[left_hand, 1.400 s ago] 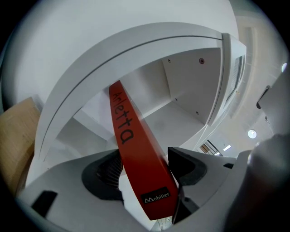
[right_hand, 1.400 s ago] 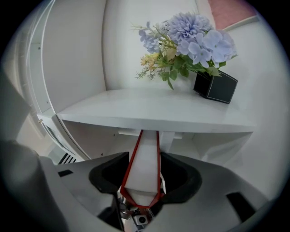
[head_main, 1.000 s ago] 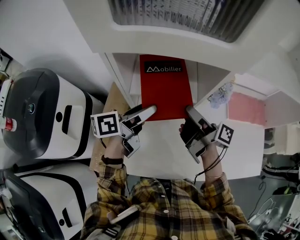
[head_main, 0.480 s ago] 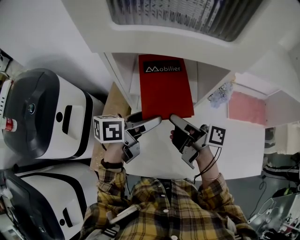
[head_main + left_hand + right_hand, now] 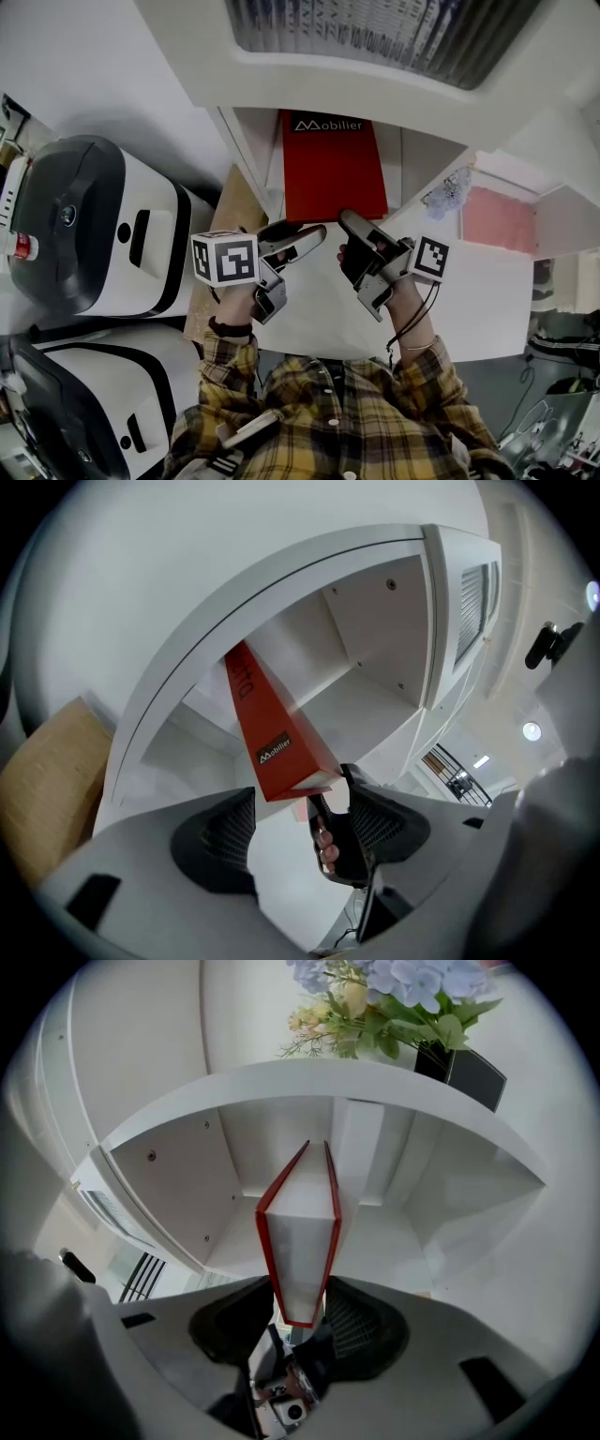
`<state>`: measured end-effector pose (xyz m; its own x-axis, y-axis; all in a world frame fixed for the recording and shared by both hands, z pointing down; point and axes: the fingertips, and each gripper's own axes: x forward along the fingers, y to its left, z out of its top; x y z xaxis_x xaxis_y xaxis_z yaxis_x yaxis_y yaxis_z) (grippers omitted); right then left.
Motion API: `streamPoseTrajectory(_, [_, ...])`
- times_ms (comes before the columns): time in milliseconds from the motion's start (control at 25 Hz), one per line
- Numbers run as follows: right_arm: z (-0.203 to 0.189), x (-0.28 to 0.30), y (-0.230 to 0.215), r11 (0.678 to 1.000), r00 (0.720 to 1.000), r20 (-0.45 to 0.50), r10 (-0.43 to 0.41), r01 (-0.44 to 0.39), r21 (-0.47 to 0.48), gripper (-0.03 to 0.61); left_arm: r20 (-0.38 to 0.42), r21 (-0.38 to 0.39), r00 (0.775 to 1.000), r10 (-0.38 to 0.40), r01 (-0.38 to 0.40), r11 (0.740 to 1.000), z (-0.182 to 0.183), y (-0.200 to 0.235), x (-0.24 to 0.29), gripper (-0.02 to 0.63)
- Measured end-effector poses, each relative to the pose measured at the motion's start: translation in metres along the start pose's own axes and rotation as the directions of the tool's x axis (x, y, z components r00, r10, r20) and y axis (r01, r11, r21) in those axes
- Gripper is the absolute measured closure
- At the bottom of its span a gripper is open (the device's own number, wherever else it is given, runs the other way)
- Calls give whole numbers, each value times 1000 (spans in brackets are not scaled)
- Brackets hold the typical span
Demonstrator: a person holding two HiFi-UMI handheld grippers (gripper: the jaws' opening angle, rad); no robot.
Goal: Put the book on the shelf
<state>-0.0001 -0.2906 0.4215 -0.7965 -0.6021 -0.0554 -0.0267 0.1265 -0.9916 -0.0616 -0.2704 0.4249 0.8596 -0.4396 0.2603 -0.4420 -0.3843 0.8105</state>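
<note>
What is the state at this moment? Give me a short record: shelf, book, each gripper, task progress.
Shelf: white shelf, flowers standing above it
Book: red book, "Mobilier" on its cover, far end inside the shelf, near end toward the person
Right gripper: fingers have just been closing; they clamp the book's near end, page edge facing it
Left gripper: fingers apart, at the book's near corner, holding nothing
Progress: book partly in, not yet released
</note>
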Motion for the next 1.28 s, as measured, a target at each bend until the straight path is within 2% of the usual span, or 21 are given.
streamPoseTrajectory(400, [3, 6, 4, 1000, 1000, 11, -8, 8, -13, 411, -8, 52, 999, 44, -43, 998, -10, -6, 6, 290])
streamPoseTrajectory(720, [-6, -9, 12, 998, 999, 10, -33, 34, -58, 411, -31, 136, 996, 86, -81, 987, -21, -20, 8, 307])
streamPoseTrajectory(1000, [-8, -15, 8, 997, 999, 1, -45, 45, -68, 387, -7, 166, 994, 112, -109, 980, -23, -25, 6, 331])
streamPoseTrajectory(1280, [9, 3, 2, 994, 995, 32, -94, 96, -55, 396, 17, 165, 993, 119, -120, 979, -30, -31, -6, 336])
